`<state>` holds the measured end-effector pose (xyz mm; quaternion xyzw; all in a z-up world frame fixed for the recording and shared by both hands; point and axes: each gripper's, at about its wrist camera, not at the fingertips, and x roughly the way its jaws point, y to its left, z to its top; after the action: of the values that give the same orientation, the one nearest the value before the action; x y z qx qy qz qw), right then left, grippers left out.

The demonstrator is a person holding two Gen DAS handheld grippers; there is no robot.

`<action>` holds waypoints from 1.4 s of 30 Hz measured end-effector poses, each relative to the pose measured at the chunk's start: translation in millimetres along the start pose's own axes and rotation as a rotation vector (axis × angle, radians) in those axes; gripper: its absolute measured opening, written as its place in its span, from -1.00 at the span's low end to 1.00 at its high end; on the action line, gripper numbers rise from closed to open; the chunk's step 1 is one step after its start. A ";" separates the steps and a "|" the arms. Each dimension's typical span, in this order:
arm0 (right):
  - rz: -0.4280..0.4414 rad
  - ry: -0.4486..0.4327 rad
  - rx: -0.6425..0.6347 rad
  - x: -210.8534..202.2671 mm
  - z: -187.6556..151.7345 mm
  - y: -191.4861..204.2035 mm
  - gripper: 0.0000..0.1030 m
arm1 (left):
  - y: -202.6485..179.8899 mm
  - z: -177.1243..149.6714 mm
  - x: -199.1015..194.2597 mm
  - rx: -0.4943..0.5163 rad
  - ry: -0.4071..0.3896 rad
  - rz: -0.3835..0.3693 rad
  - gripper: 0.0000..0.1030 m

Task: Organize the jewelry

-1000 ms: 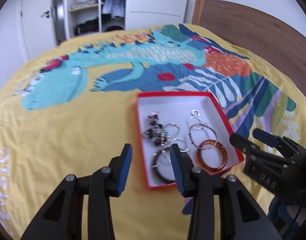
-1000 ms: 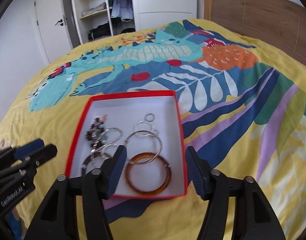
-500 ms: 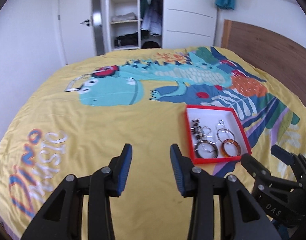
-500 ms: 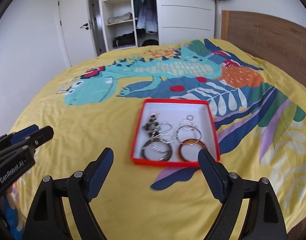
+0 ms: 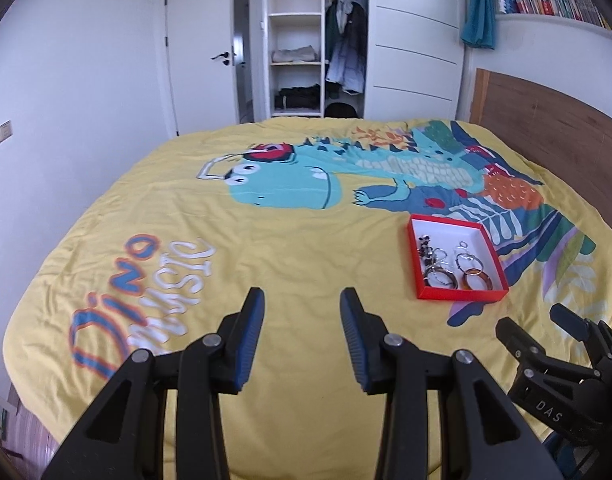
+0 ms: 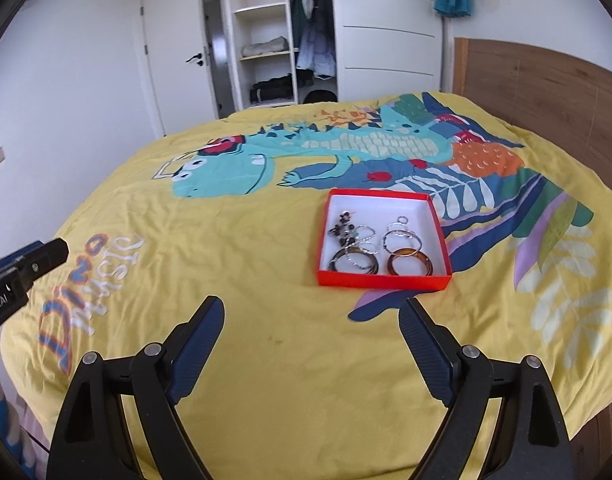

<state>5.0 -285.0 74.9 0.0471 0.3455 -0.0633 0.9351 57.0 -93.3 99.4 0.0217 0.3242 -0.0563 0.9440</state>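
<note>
Yellow dinosaur bedspread [image 6: 266,360] over a soft bed, with a red box [image 6: 382,279] lying flat on it and holding the jewelry [image 6: 370,246] — rings, hoops and a beaded piece bunched touching one another at its near end. Both tools hang empty, well short of the box: left tool [image 5: 302,332] moderately parted, right tool [image 6: 312,332] wide, its jaws having just been opening. Likely risks: entangled pieces lifting together, or a downward press tipping the shallow box on the yielding bedding — spilling small items.
</note>
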 end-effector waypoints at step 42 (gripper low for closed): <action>0.045 -0.088 -0.114 -84.8 -34.9 25.0 0.78 | 26.8 -43.1 -90.5 0.004 -0.076 -0.028 -0.28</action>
<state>-77.4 -248.4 104.9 -0.0013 0.3061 -0.0247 0.9517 -37.0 -55.0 121.2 0.0166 0.2881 -0.0710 0.9548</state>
